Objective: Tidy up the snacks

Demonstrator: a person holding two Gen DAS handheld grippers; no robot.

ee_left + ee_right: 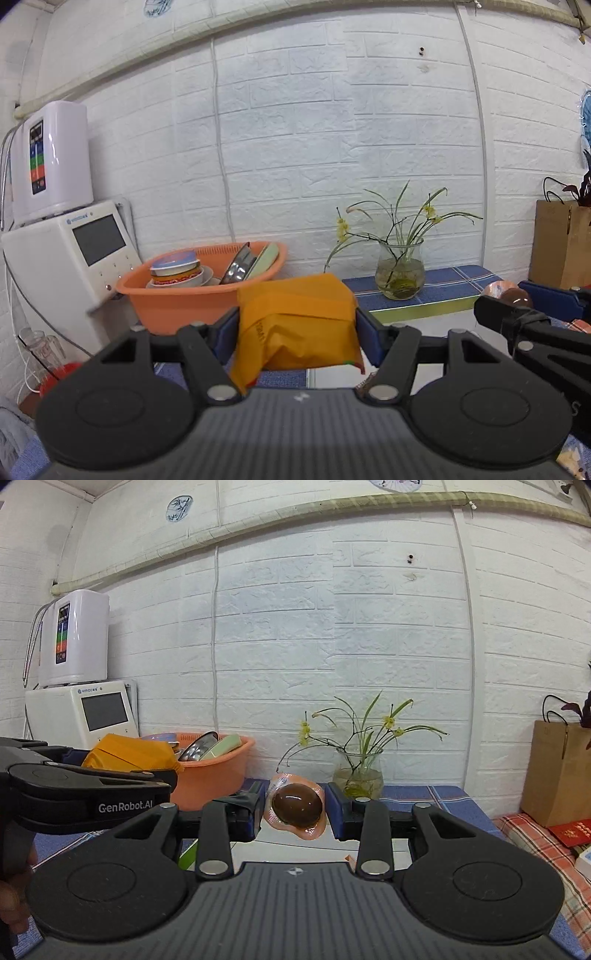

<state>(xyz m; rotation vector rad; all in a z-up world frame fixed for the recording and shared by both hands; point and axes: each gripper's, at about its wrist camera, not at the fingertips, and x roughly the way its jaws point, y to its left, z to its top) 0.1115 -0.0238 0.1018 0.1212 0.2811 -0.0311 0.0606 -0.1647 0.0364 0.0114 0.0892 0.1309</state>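
My left gripper [297,325] is shut on an orange snack packet [295,321] and holds it up above the table; the packet also shows in the right wrist view [129,755], at the left. My right gripper [295,808] is shut on a clear-wrapped brown egg snack [296,806], held above the table. That snack shows at the right edge of the left wrist view [511,293], in the right gripper's fingers. The two grippers are side by side, left one to the left.
An orange basin [177,302] of bowls stands at the back left beside white appliances [55,258]. A glass vase with plants [400,271] sits on the blue cloth by the wall. A brown paper bag [557,771] stands at the right, with red packets [570,830] on plaid cloth.
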